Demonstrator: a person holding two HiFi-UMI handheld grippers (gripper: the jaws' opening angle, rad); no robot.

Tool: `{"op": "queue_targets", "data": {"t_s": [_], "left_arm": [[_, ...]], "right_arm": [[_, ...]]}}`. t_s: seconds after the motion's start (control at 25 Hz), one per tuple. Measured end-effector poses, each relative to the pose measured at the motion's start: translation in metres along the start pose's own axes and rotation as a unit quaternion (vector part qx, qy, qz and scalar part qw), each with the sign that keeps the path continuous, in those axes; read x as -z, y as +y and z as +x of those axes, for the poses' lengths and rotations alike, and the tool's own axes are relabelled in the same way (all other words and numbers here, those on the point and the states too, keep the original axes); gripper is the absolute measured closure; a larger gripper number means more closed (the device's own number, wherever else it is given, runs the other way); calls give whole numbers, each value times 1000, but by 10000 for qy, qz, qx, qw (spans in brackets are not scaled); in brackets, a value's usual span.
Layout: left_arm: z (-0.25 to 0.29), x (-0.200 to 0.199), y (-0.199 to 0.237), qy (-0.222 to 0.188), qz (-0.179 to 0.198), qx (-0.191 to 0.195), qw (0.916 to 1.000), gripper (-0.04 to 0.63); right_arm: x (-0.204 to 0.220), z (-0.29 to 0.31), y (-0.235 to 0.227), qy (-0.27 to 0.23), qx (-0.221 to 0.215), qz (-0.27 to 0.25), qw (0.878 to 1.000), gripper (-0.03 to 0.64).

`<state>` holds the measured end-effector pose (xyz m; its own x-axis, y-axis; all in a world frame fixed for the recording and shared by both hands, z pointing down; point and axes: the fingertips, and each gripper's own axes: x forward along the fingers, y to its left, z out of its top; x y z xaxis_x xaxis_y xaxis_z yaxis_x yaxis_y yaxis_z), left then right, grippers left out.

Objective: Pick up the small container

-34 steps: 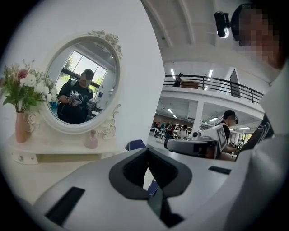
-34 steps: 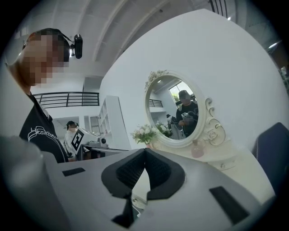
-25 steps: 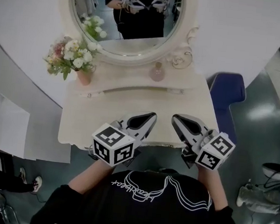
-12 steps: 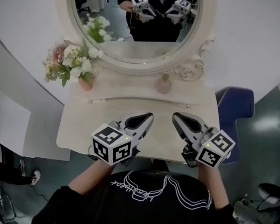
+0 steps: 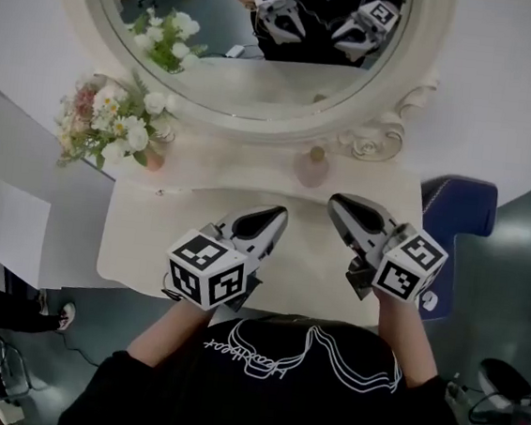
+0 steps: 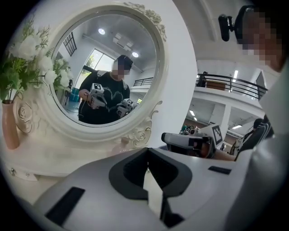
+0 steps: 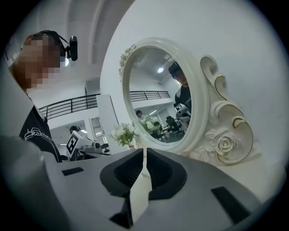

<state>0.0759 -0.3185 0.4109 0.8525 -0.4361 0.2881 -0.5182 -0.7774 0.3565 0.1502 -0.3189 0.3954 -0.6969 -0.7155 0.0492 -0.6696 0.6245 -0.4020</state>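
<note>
Cream-white dressing table (image 5: 150, 232) in front. Nearest, grey left gripper (image 5: 279, 216) closed on nothing; grey right gripper (image 5: 337, 205) all but closed, empty, jaws just easing apart. Farther, small pink glass container (image 5: 311, 169) upright beneath oval white-framed mirror (image 5: 256, 126), apart from both. Approach stage, seemingly; next, reach forward, widen right jaws, straddle container.

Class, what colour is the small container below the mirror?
The small container is pale pink; head view.

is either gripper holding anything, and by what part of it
Nothing is held. The left gripper is empty, fingers together; on the right gripper they have just been opening a crack, nothing between them. The small container stands untouched by the mirror.
</note>
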Motion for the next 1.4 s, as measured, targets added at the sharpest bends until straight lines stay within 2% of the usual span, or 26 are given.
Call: {"op": "queue_targets", "data": {"t_s": [0.24, 0.48, 0.68, 0.88, 1.0, 1.16, 1.28, 1.4], "left_arm": [[12, 2, 21, 79, -197, -156, 9997, 592], [11, 8, 40, 96, -379, -330, 9987, 592], [12, 13, 53, 127, -466, -444, 9978, 592], [12, 17, 61, 157, -547, -519, 9970, 592], [12, 20, 67, 164, -622, -540, 9965, 592], [13, 23, 71, 173, -691, -541, 9960, 592], [14, 23, 74, 158, -703, -574, 9957, 592], [13, 23, 75, 156, -740, -595, 9954, 592]], "right_arm": [[-2, 25, -34, 167, -62, 3, 9998, 509], [13, 52, -65, 626, 179, -587, 9962, 418], [24, 75, -95, 724, 535, -1015, 9907, 373], [42, 92, -108, 987, 686, -1271, 9846, 375], [50, 99, -109, 1115, 699, -1462, 9805, 410], [51, 102, -115, 1021, 863, -1492, 9797, 431], [51, 103, -120, 1006, 963, -1586, 9775, 471], [50, 103, -120, 955, 1007, -1629, 9768, 472]]}}
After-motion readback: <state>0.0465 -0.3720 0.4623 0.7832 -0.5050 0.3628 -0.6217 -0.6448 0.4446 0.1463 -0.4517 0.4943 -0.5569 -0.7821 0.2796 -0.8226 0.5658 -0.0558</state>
